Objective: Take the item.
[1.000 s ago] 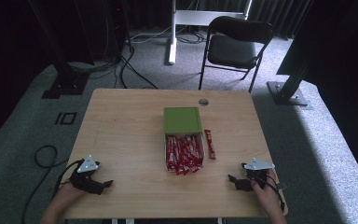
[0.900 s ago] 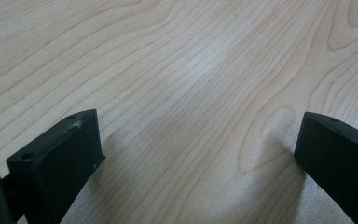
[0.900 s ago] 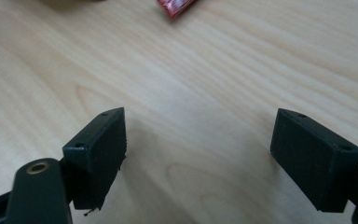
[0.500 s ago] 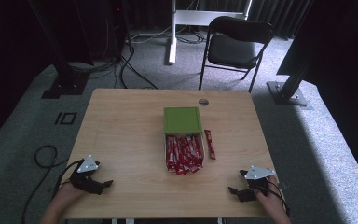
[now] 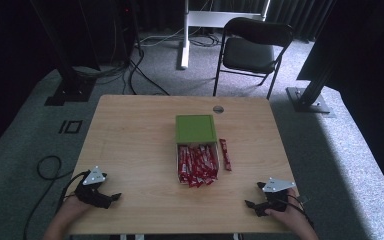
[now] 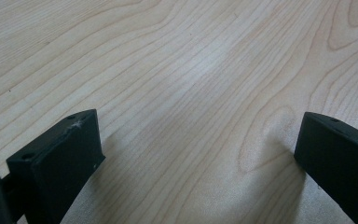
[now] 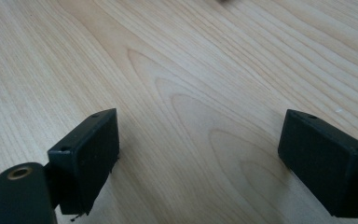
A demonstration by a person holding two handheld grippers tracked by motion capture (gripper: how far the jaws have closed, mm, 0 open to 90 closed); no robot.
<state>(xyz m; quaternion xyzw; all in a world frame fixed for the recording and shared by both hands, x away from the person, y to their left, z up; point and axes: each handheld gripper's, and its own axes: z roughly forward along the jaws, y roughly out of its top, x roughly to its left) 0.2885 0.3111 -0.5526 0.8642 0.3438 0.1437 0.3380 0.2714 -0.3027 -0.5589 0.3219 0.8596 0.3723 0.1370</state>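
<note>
two grippers, both resting low on the wooden table point(image 5: 130, 140), and neither has anything in it. the right gripper point(image 5: 252, 206) has its jaws spread wide, they've just been opening up the last bit, and between them there's only bare wood grain. same story in the right gripper view, the two black jaws stand far apart with plain tabletop in the gap. the left gripper point(image 5: 114, 198) is gaping too, nothing between its jaws but wood, and its own view shows that clearly.

moving out from there: ahead of both sets of jaws, roughly midway between the two grippers and well apart from each, sits an open box point(image 5: 196, 150) with a green lid point(image 5: 195, 128) flipped back on the far side. it's packed with red snack bars point(image 5: 197, 163), a few spilling over the near edge. one loose red bar point(image 5: 225, 154) lies on the table just beside the box, on the right gripper's side. further back near the table's far edge there's a small round grommet point(image 5: 218, 109), and beyond the table a black folding chair point(image 5: 252, 50).
</note>
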